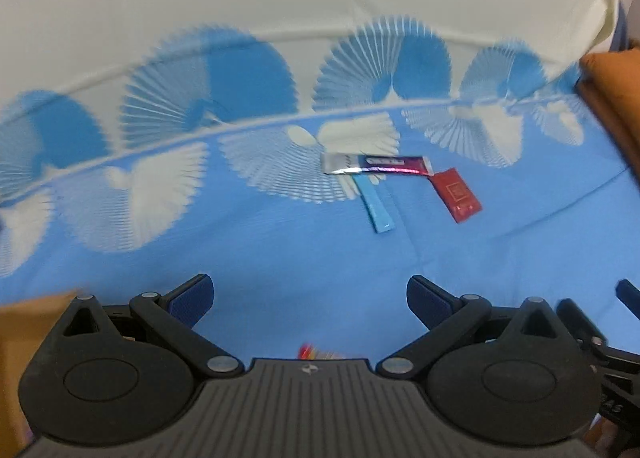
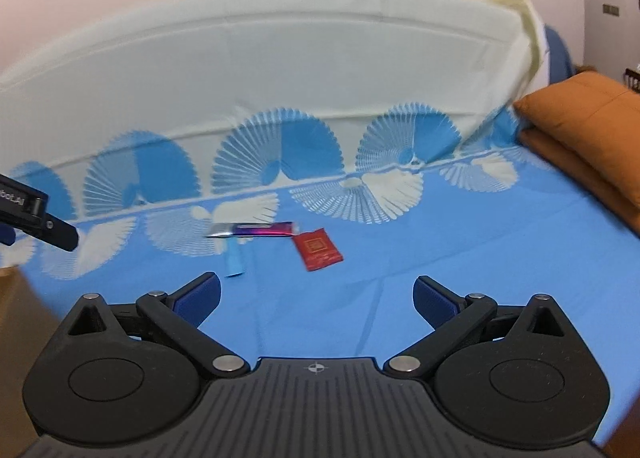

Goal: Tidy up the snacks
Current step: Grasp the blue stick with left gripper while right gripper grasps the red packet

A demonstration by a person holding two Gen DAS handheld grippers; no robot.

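Observation:
Three snack packets lie together on a blue bedsheet: a silver and purple bar wrapper [image 1: 376, 165] [image 2: 256, 230], a light blue stick packet [image 1: 374, 203] [image 2: 234, 260] and a red sachet [image 1: 456, 195] [image 2: 318, 249]. My left gripper [image 1: 310, 302] is open and empty, well short of them. My right gripper [image 2: 316, 300] is open and empty, near the packets, with the red sachet just ahead. A red and yellow wrapper [image 1: 316, 352] peeks out under the left gripper's body.
The blue sheet [image 2: 440, 258] has a white fan pattern and a cream blanket [image 2: 280, 57] behind. Orange pillows [image 2: 580, 137] lie at the right. A brown cardboard box [image 1: 24, 338] sits at the lower left. The left gripper's body [image 2: 28, 209] shows at the right view's left edge.

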